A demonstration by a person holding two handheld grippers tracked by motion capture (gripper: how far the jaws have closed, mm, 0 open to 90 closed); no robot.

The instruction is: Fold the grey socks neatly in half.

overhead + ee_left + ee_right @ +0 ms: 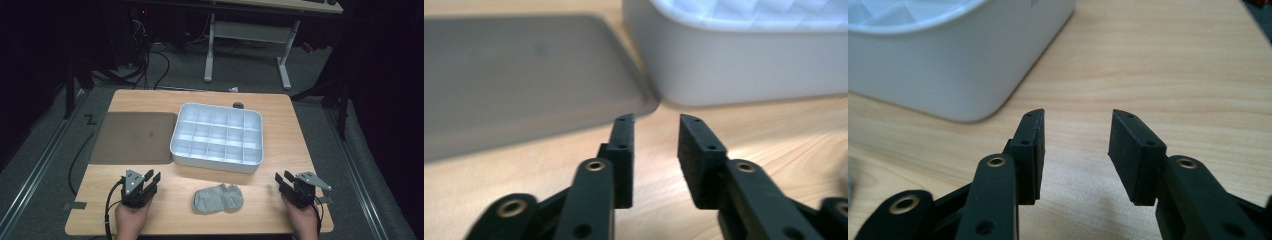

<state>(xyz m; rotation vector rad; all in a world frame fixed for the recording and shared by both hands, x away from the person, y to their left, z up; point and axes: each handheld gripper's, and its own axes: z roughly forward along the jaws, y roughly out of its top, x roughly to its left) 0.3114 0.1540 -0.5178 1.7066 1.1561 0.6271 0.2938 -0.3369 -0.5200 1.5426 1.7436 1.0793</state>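
A grey sock [218, 198] lies crumpled near the table's front edge, midway between the two hands. My left gripper [152, 176] rests to the left of it, jaws open with nothing between them [656, 120], pointing at the gap between the grey mat and the white box. To the sock's right, my right gripper [282, 176] is also open and holds nothing [1078, 115]. It faces bare wood beside the box's near right corner. Neither gripper touches the sock.
A white box [217, 162] divided into several compartments stands mid-table; its wall rises close ahead in both gripper views [749, 65] [948, 65]. A flat grey mat [134, 137] [524, 75] lies left of it. A small dark object [238, 105] sits at the far edge.
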